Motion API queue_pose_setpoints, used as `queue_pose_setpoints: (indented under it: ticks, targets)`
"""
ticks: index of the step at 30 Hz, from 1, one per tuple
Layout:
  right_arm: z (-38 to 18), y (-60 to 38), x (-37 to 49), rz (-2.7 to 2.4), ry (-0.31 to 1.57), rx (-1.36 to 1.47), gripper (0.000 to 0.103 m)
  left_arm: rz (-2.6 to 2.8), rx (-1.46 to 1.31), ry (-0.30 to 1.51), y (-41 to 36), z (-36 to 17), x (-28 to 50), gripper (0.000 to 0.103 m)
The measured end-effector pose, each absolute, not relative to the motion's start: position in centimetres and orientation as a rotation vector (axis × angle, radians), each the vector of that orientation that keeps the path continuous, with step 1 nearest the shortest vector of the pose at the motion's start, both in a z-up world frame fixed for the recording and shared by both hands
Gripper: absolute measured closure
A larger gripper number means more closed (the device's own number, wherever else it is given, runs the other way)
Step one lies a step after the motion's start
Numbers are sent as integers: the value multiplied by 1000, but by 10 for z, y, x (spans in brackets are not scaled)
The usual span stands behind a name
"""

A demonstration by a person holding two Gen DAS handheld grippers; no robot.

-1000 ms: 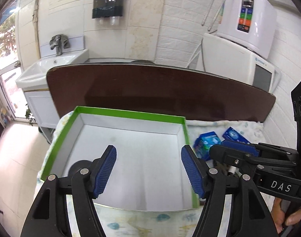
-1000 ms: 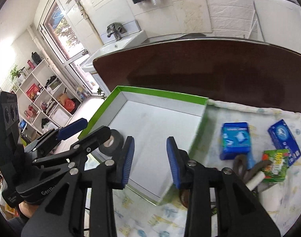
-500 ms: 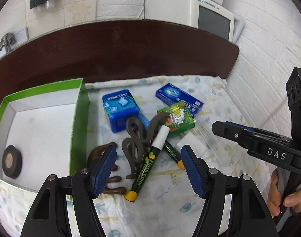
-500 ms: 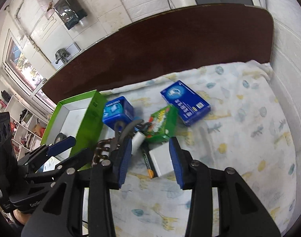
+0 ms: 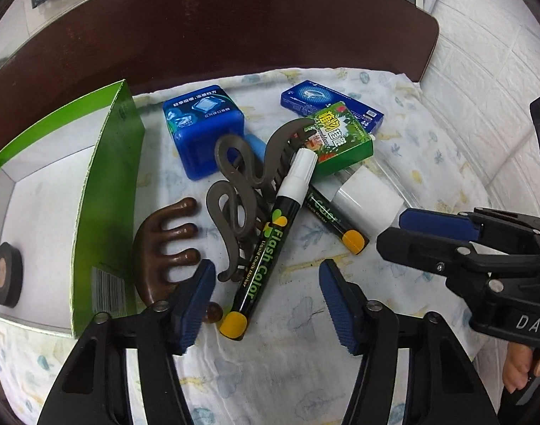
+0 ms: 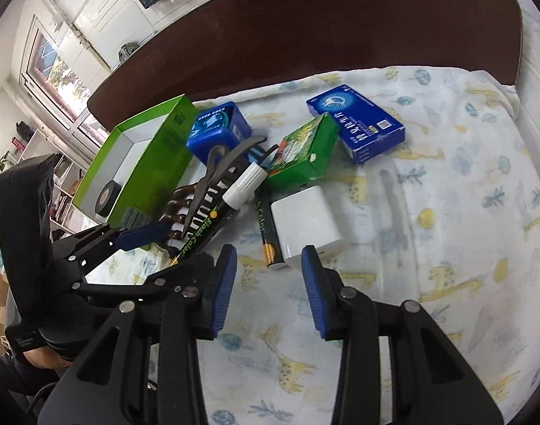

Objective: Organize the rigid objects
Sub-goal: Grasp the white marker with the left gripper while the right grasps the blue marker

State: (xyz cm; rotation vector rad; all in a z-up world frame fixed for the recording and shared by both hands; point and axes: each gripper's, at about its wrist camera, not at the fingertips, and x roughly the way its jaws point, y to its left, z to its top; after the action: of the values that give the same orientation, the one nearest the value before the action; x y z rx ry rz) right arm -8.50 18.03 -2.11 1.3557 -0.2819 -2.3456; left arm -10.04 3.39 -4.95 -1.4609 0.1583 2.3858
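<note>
Blue-padded, our left hand-held gripper (image 5: 266,295) has just been closing, jaws apart around the chalk marker's (image 5: 270,244) yellow end (not gripping it); our right hand-held gripper (image 6: 268,279) hangs unclenched before the white block (image 6: 305,221) on the cloth-covered tabletop (image 6: 447,212)

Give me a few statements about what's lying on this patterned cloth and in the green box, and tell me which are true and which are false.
1. A roll of black tape lies inside the green box. True.
2. The white-capped marker lies across the grey hair clip. True.
3. The left gripper is squeezing the marker. False: its fingers stand apart on either side of the marker's yellow end, not pressing it.
4. The brown wooden comb is inside the green box. False: it lies on the cloth beside the box.
5. The right gripper holds the white block. False: the block lies just ahead of its open fingers.
</note>
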Motion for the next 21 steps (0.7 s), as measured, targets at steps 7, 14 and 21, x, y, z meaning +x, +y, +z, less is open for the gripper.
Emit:
queue_pose_setpoints:
  ticks: [7,14,21]
  targets:
    - [-30,156,-96,-2302,-231,1380,75,2355,-1489,113,24,-55,-112,67]
    - [-34,151,-112,-2377,-111,1389,84,2290,-1534,59,21,-61,-104,70]
    - [-34,137,-128,-2382,4,1370,83,2257,-1545,28,29,-64,-107,70]
